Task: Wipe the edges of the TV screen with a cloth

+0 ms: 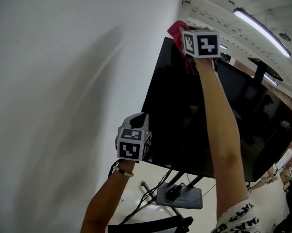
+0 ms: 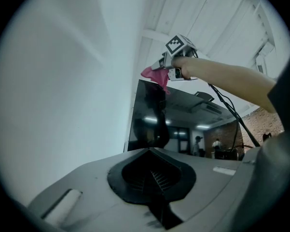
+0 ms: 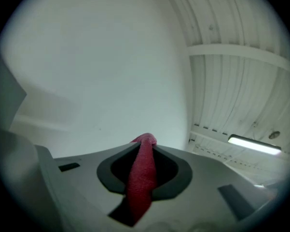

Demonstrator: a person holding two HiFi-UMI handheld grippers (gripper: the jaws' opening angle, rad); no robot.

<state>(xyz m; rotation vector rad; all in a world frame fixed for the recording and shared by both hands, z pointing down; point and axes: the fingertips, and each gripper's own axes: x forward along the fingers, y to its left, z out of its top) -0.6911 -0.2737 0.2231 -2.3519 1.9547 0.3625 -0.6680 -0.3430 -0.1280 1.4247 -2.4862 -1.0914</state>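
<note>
The black TV screen [image 1: 184,125] stands on a floor stand beside a white wall. My right gripper [image 1: 183,39] is raised to the screen's top left corner, shut on a red cloth [image 1: 176,30] that bunches against that corner. In the right gripper view the cloth [image 3: 141,178] runs pinched between the jaws of the right gripper [image 3: 145,146]. My left gripper [image 1: 137,123] hangs lower, just off the screen's left edge, shut and holding nothing. The left gripper view shows its closed jaws [image 2: 149,151], the TV [image 2: 183,124] ahead, and the cloth [image 2: 154,75] at the corner.
A white wall [image 1: 63,81] runs close along the TV's left side. The stand's grey base [image 1: 180,195] with cables sits on the floor below. A strip light [image 1: 262,30] hangs on the ceiling at the upper right. The glossy screen reflects the room.
</note>
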